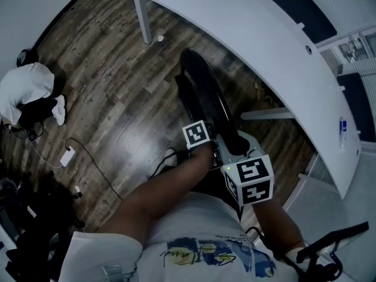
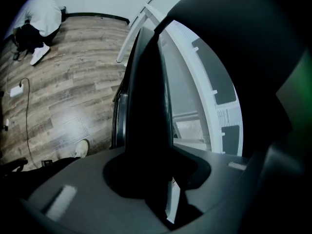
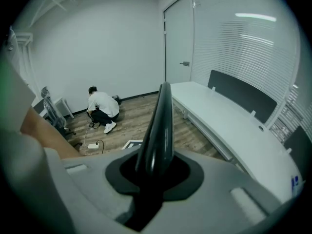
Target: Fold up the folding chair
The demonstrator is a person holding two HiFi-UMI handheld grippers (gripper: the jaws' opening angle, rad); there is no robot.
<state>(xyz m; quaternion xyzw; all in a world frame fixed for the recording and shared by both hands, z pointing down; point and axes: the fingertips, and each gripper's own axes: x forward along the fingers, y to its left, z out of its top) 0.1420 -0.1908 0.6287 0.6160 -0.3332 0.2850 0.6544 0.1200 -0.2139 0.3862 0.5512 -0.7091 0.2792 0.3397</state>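
With the left gripper [image 2: 155, 179], pinches a dark part of the folding chair [image 1: 202, 93], jaws drawn in against it on both sides. With the right gripper [image 3: 153, 177], clamps the same chair's glossy black rim, rising narrow and slightly curved out of the jaws. Holds both grippers close together in the head view, the left marker cube [image 1: 197, 135] just up and to the left of the right marker cube [image 1: 249, 180], bare forearms reaching toward them from the bottom edge. Holds the chair looking collapsed flat, black and slim, stretching away from the jaws over the wooden floor [image 1: 111, 81] and running alongside the near edge of the long, curved white desk [image 1: 264, 40]; cannot tell whether its far end touches the floorboards. Points the chair's far end roughly toward a white desk leg [image 1: 141, 19] planted on the floor near the desk's far end, chair and leg apart. Finds, at the floor's left edge by the wall, a person [image 1: 26, 90] in a white top crouching low, well apart from the chair. Finds a white power adapter [image 1: 66, 156] lying on the boards between that crouching figure and the holder's own pale shoe [image 1: 169, 157], the shoe just beside the left forearm and near the held end of the chair.
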